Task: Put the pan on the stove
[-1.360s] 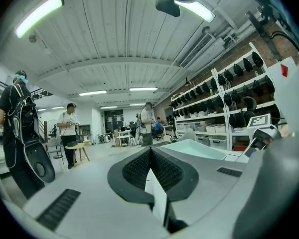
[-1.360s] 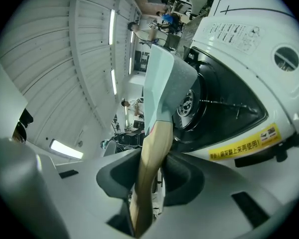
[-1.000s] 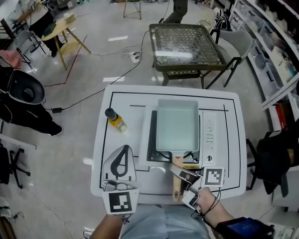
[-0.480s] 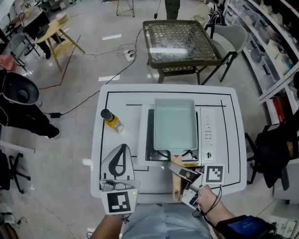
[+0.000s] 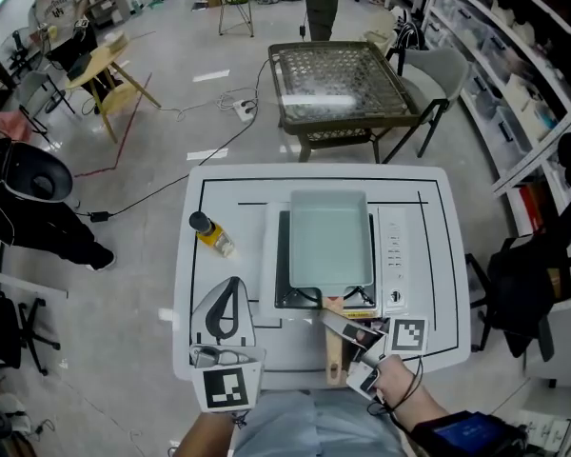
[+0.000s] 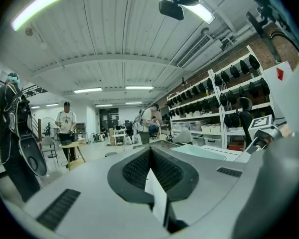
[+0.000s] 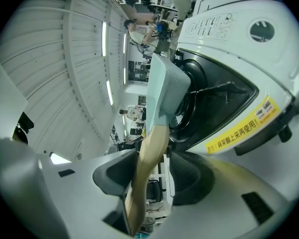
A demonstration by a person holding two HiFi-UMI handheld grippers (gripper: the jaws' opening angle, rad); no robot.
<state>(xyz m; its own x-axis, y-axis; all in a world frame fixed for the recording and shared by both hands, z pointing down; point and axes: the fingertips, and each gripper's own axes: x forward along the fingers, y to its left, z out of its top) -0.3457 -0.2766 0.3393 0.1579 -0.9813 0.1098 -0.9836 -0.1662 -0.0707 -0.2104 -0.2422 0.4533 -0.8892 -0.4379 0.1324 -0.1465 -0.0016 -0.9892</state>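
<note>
1. Right gripper (image 7: 150, 176): its jaws have just been opening and stand spread, with the pale wooden handle (image 7: 150, 146) loose between them. Back straight off without snagging it.
2. Just ahead, the pale green rectangular pan (image 5: 328, 239) sits on the white tabletop gas stove (image 5: 396, 255). Check that it is level.
3. Left gripper (image 5: 233, 286), well aside, idles with jaws pressed together.

A small yellow bottle (image 5: 212, 235) with a dark cap sits on the left of the white counter (image 5: 236, 204). Beyond, on the floor, stand a wire-mesh table (image 5: 344, 80), a grey chair (image 5: 448, 70) and a wooden stool (image 5: 110, 61). Shelves (image 5: 524, 57) line the right wall.
</note>
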